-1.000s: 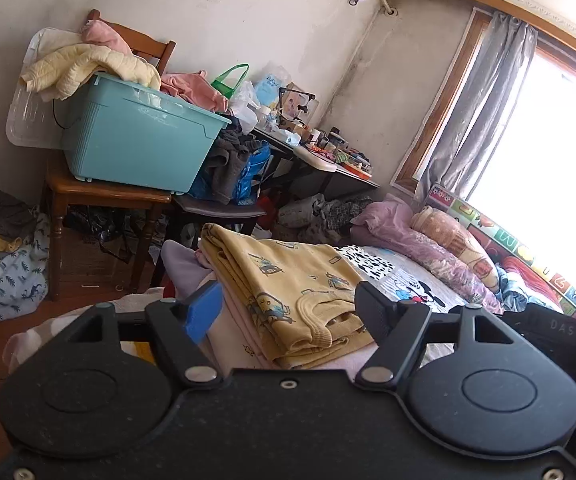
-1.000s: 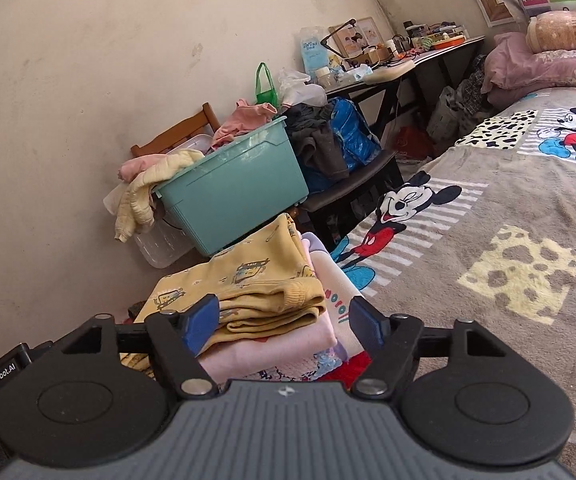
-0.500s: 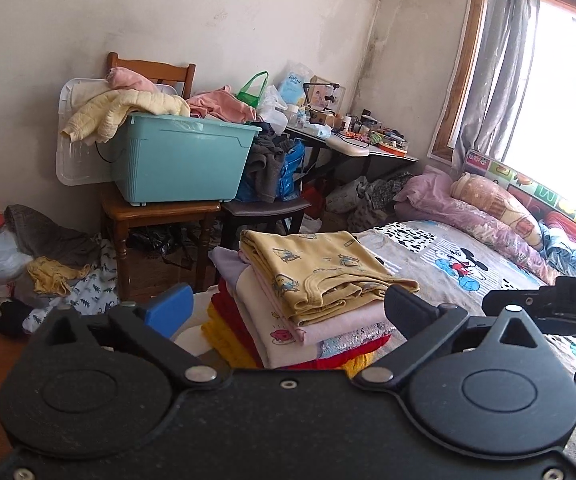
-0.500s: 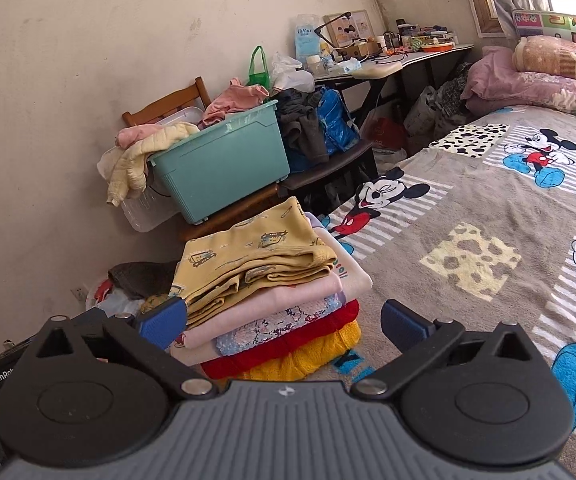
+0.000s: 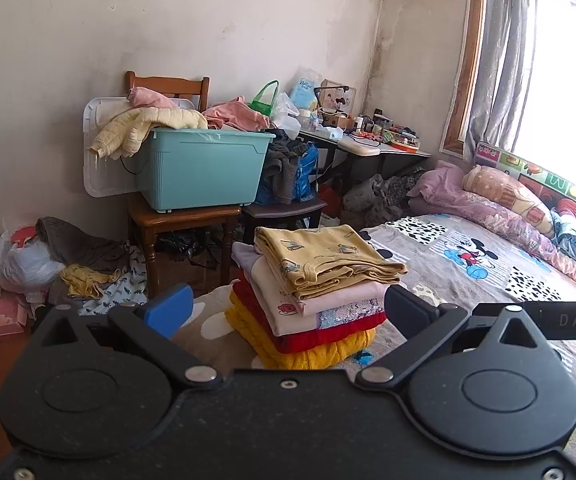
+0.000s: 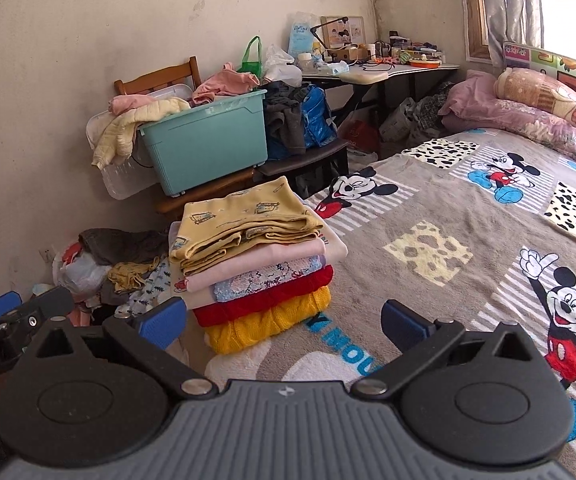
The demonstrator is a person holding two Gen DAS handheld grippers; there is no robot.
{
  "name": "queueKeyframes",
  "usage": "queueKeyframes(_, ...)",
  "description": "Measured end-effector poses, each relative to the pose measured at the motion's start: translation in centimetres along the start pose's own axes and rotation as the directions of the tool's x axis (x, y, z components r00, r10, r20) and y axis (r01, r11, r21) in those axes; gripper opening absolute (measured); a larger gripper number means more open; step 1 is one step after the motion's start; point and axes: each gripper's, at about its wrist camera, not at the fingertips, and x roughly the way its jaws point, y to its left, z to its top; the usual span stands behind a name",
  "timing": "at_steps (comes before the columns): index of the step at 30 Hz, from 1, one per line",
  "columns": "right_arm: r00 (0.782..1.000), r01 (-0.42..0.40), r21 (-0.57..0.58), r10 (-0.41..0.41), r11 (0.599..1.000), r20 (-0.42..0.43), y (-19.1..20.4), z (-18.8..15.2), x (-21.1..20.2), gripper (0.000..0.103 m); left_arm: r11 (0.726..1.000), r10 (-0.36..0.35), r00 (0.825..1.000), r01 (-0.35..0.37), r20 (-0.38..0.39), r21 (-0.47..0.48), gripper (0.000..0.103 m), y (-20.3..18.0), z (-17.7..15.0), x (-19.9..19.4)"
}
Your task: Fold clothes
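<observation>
Grippers clear of the folded stack [image 5: 307, 292] at lower centre, squared at the bed's [image 6: 427, 216] edge
Left gripper [image 5: 288, 312] and right gripper [image 6: 286, 320] gape fully open, empty, likely freed for another garment from the teal bin [image 5: 200, 172]

Both grippers are black with round pivot plates, silver screws and blue finger pads [image 5: 170, 310]; the right gripper [image 6: 284, 322] has a ribbed grey body.

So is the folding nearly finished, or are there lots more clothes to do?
Done: a neat folded stack sits on the bed, with the yellow printed top uppermost. In hand: nothing; the left tool and right tool are both open and empty. Left: clothes heaped in the teal bin and a pile on the floor.
</observation>
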Motion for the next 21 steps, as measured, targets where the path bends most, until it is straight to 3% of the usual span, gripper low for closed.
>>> queueKeyframes(3,1.0,0.009,-0.011,-0.009,1.0,0.005,0.3,-0.3,-1.0,0.103,0.997,0.049,0.999,-0.05,0.009,0.052,0.103,-0.8,-0.2,-0.8)
queueKeyframes(7,1.0,0.011,-0.016,-0.011,1.0,0.01,0.7,-0.7,-2.0,0.103,0.995,0.045,0.999,-0.047,0.02,0.089,0.103,-1.4,-0.6,-2.0)
queueKeyframes(15,1.0,0.01,-0.032,-0.01,0.999,0.009,1.4,-1.7,-4.3,0.103,0.981,0.131,0.991,-0.135,0.033,0.138,0.103,-2.0,-0.6,-4.5)
queueKeyframes(21,1.0,0.006,-0.038,-0.007,0.999,-0.017,1.7,-3.0,-5.6,0.103,0.972,0.15,0.987,-0.157,0.053,0.176,0.103,-2.3,-1.4,-6.2)
